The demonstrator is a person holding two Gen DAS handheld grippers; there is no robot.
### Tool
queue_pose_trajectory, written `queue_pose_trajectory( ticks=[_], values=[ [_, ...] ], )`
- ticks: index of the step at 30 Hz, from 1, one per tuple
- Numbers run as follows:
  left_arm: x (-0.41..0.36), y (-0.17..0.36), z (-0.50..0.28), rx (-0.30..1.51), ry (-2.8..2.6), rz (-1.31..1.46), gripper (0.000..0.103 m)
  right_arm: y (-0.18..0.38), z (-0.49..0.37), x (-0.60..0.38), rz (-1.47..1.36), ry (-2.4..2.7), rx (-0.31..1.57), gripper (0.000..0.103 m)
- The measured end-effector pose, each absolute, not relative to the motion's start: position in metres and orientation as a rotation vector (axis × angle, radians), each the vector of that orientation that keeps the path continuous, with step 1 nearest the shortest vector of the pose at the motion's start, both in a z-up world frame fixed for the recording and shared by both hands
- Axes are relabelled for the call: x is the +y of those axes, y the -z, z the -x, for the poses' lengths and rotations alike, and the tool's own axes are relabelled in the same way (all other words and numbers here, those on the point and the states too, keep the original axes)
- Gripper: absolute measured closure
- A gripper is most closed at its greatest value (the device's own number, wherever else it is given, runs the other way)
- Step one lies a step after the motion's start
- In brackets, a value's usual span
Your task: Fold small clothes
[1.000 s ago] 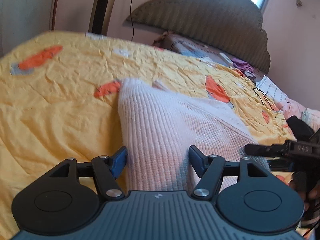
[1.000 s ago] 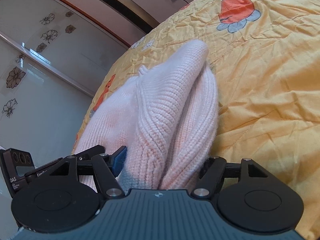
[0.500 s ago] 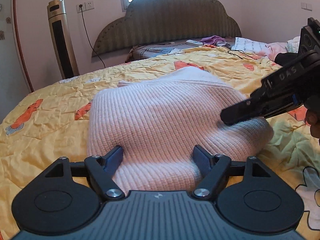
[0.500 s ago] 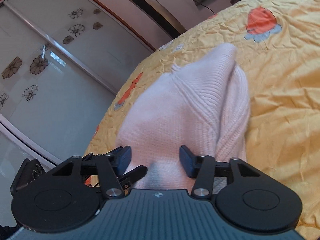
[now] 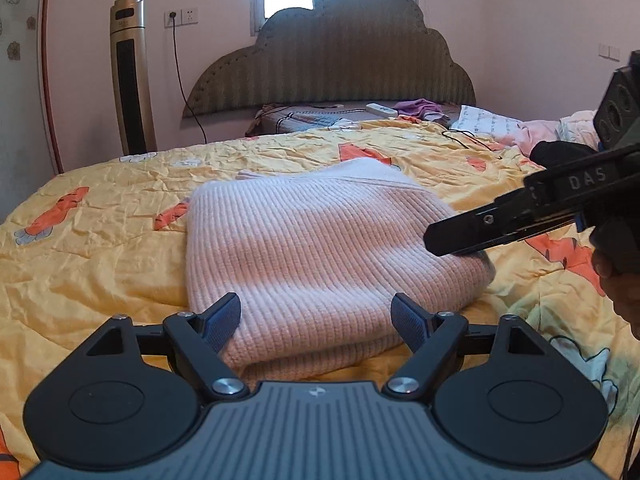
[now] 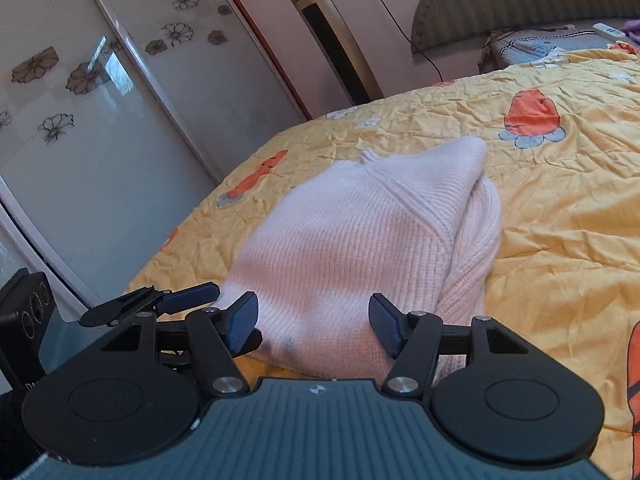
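A pale pink ribbed knit sweater [image 5: 320,248] lies folded in a thick stack on the yellow bedspread [image 5: 92,248]. My left gripper [image 5: 316,320] is open, its blue pads on either side of the sweater's near edge, not gripping it. My right gripper [image 6: 314,324] is also open at the sweater's [image 6: 360,236] other near edge. The right gripper also shows in the left wrist view [image 5: 520,216] at the sweater's right side. The left gripper's fingers [image 6: 160,302] show at the lower left of the right wrist view.
The bedspread [image 6: 560,208] has orange cartoon prints. A padded headboard [image 5: 340,60] and clutter with pillows [image 5: 480,120] lie at the far end. A tower fan [image 5: 130,76] stands by the wall; glass wardrobe doors [image 6: 100,120] are left of the bed.
Both grippers have let go of the sweater and opened. The sweater has been lowered from a lifted fold and now lies flat on the bed. Both grippers have drawn back slightly.
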State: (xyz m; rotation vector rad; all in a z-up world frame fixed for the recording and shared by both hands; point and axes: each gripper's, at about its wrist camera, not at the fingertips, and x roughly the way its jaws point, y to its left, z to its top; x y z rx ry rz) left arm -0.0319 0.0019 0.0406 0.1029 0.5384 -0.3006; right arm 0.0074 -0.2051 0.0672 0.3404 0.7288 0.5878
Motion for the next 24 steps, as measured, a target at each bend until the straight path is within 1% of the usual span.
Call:
queue_pose_trajectory(
  ticks=[3,5,6,9,12,13,14,15,19,24],
  values=[
    [0.002,-0.027,0.021,0.594,0.301,-0.07,0.021,-0.05,-0.017,-0.213,-0.427,-0.58,0.772,0.04],
    [0.003,-0.019,0.016,0.585,0.291,-0.083,0.019,-0.041,-0.023,-0.217,-0.494,-0.593,0.787,0.047],
    [0.003,-0.019,0.017,0.582,0.289,-0.087,0.019,-0.04,-0.023,-0.217,-0.497,-0.591,0.789,0.048],
    [0.006,-0.036,0.025,0.582,0.271,-0.044,0.021,-0.049,-0.017,-0.213,-0.469,-0.575,0.785,0.047],
    [0.019,-0.053,0.043,0.55,0.209,0.019,0.019,-0.07,0.002,-0.215,-0.443,-0.542,0.739,0.039],
    [0.024,-0.054,0.048,0.551,0.168,0.051,0.018,-0.077,0.011,-0.216,-0.415,-0.537,0.717,0.032],
    [0.027,-0.053,0.051,0.56,0.138,0.081,0.016,-0.081,0.02,-0.217,-0.383,-0.521,0.697,0.023],
    [0.03,-0.05,0.053,0.578,0.114,0.111,0.016,-0.084,0.029,-0.217,-0.352,-0.485,0.681,0.019],
    [0.022,-0.028,0.05,0.639,0.063,0.1,0.016,-0.068,0.045,-0.206,-0.261,-0.381,0.716,0.018],
    [0.011,-0.011,0.042,0.675,0.022,0.064,0.016,-0.025,0.036,-0.186,-0.136,-0.212,0.826,0.016]
  ],
)
